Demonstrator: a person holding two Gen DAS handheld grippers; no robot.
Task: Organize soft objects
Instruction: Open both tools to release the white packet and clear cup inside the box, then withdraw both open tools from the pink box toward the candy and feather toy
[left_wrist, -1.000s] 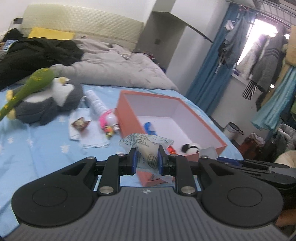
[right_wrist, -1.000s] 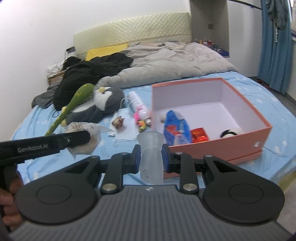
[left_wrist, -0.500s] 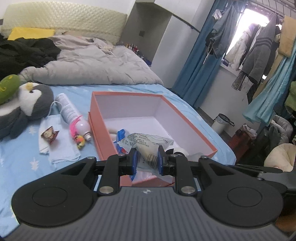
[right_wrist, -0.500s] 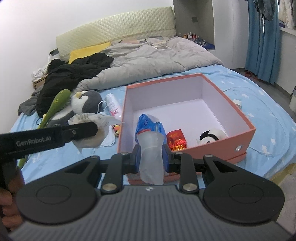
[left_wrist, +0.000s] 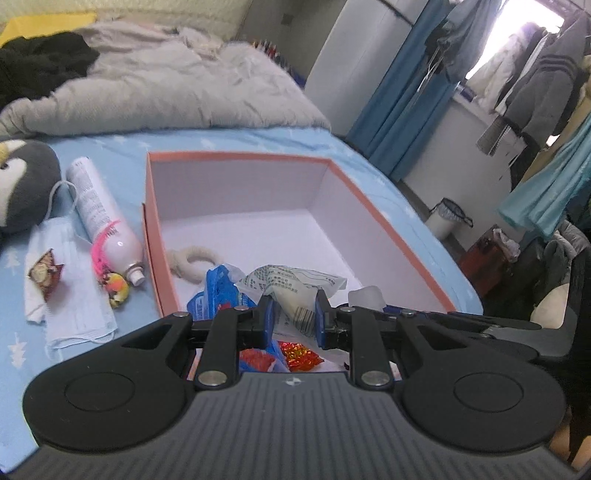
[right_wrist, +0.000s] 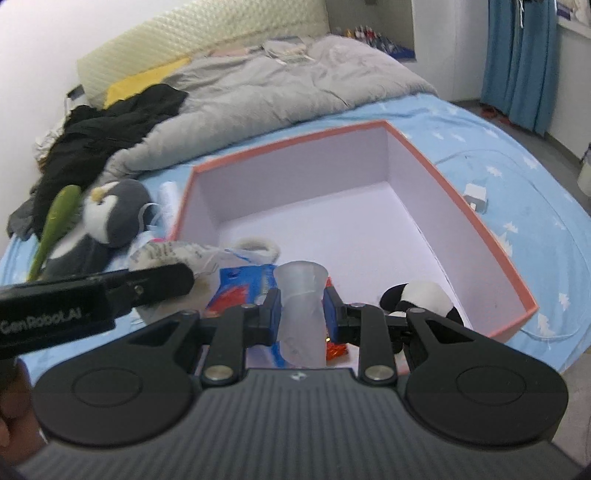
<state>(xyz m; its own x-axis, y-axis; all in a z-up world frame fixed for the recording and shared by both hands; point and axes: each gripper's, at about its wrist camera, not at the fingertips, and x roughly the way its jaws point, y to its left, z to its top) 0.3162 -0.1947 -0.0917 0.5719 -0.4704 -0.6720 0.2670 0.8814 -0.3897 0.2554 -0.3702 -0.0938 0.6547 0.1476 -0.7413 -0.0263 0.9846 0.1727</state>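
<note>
Over the orange box (left_wrist: 388, 218), the left gripper (left_wrist: 293, 319) pinches a printed packet (left_wrist: 295, 291) and the right gripper (right_wrist: 302, 314) clamps a frosted cup (right_wrist: 301, 295); only the right view shows the panda toy (right_wrist: 421, 299), only the left the face mask (left_wrist: 70, 280)

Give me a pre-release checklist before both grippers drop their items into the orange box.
1. Left gripper gripping printed pouch: ok.
2. Right gripper gripping frosted plastic cup: ok.
3. Both items above orange box interior: ok.
4. Free floor in box: ok, far half bare.
5. Drop spot clear: not ok, blue packet and red wrapper lie beneath.
6. Cup empty: cannot tell.
</note>
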